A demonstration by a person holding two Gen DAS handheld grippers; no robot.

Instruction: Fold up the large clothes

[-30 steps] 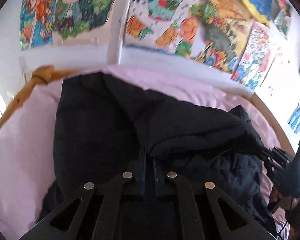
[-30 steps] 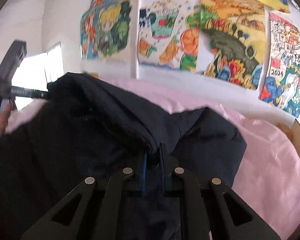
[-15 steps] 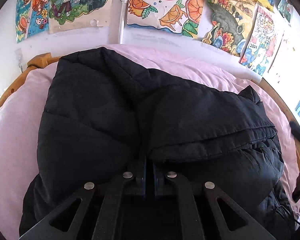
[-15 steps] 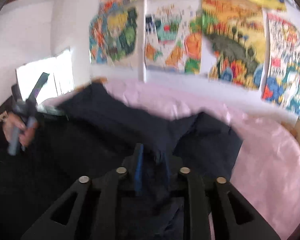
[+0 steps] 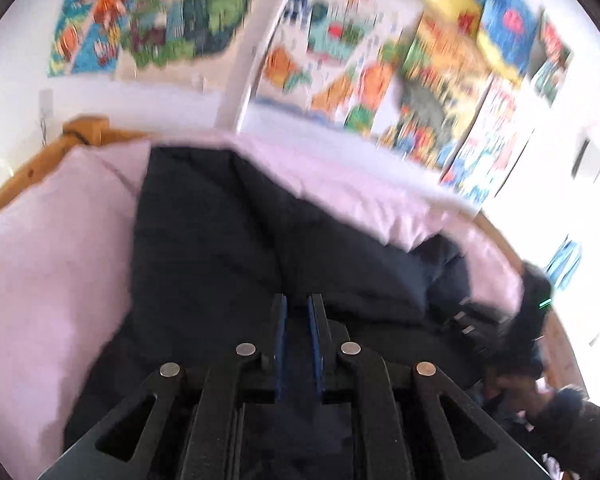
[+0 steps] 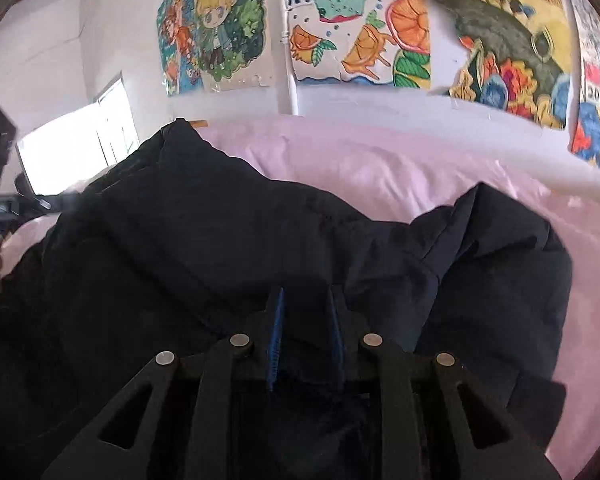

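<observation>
A large black puffer jacket (image 5: 228,248) lies folded over on a pink bed sheet (image 5: 48,264); it also fills the right wrist view (image 6: 204,248). My left gripper (image 5: 298,304) sits over the jacket's near edge, its blue-padded jaws slightly apart with nothing clearly between them. My right gripper (image 6: 306,298) is open over the near fold, jaws wider apart, no cloth pinched. The right gripper and hand show at the right of the left wrist view (image 5: 484,328); the left gripper shows at the left edge of the right wrist view (image 6: 4,208).
A wooden bed frame (image 5: 76,136) curves round the sheet. The wall behind holds colourful drawings (image 6: 360,28). A bright window (image 6: 80,144) is at the left. Bare pink sheet (image 6: 400,168) lies beyond and to the right of the jacket.
Both grippers have let go of the jacket edge and opened, the right one wider. The folded jacket now rests on the bed. The left view is blurred from motion.
</observation>
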